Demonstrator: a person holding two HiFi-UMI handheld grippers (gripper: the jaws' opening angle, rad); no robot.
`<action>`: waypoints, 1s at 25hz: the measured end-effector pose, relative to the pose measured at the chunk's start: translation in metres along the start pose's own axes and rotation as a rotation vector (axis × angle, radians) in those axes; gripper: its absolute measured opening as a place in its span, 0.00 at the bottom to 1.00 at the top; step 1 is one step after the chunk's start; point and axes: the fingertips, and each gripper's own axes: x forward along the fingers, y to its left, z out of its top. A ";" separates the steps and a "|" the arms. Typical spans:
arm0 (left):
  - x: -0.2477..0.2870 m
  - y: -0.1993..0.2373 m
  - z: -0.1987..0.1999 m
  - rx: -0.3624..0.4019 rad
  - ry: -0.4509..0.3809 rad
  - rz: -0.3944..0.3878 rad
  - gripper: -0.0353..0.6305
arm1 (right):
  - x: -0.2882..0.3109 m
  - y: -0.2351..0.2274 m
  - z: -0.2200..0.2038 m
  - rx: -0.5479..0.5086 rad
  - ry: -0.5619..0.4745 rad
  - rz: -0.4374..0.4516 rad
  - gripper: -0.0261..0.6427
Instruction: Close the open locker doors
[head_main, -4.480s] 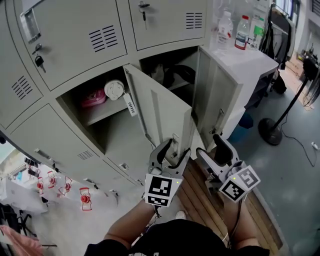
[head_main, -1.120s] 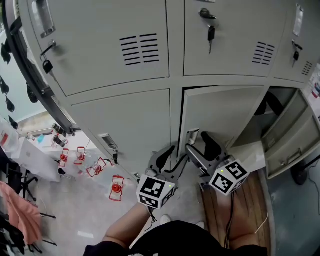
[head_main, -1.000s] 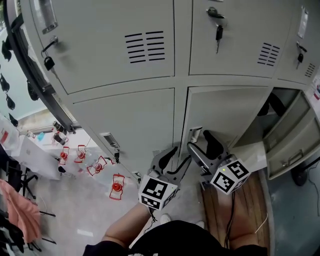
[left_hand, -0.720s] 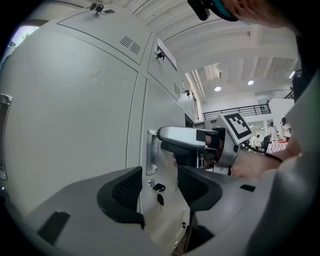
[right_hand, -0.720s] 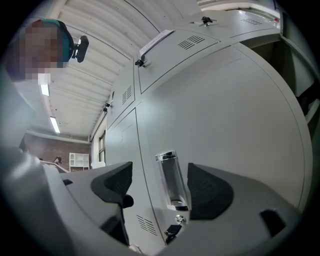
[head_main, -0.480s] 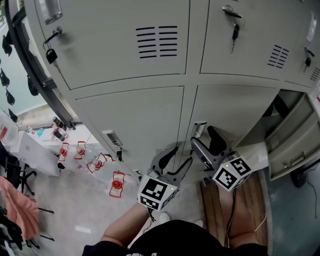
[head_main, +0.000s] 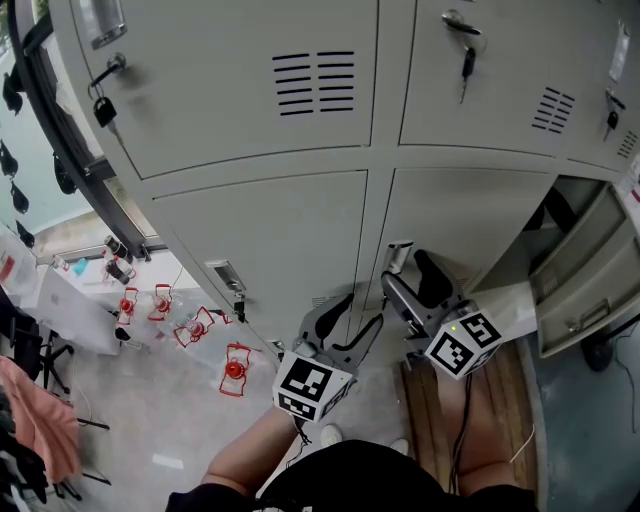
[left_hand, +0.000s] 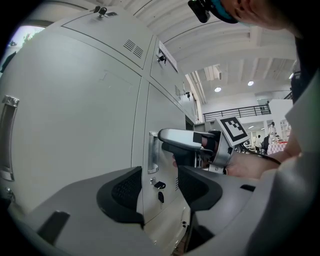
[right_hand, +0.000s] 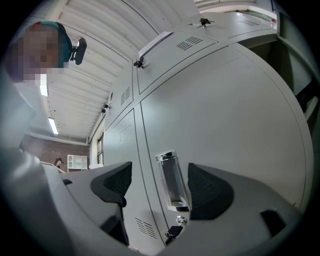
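Pale grey sheet-steel locker door (right_hand: 235, 125): light, stiff, free-swinging. Push beside its chrome recessed handle (right_hand: 172, 182), just ahead of the right gripper's (right_hand: 157, 189) spread, empty jaws. The left gripper's (left_hand: 160, 192) jaws are likewise apart.

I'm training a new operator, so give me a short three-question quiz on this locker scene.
1. True or false: the left gripper is shut on a bottle.
2. In the head view, how many lockers stand open? A none, B one, C three.
3. Fill in: in the right gripper view, a chrome door ___ shows between the jaws of the right gripper.
Key: 1 false, its jaws stand apart and empty. 2 B, the open door at the right. 3 handle.
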 end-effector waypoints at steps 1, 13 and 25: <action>-0.001 0.000 0.000 -0.001 0.000 0.002 0.40 | 0.000 0.000 0.000 0.000 -0.001 -0.001 0.56; -0.009 -0.017 0.020 -0.006 -0.036 -0.046 0.45 | -0.017 0.004 0.005 -0.008 -0.007 -0.025 0.60; 0.041 -0.142 0.052 -0.017 -0.093 -0.413 0.51 | -0.165 -0.031 0.073 -0.127 -0.113 -0.323 0.60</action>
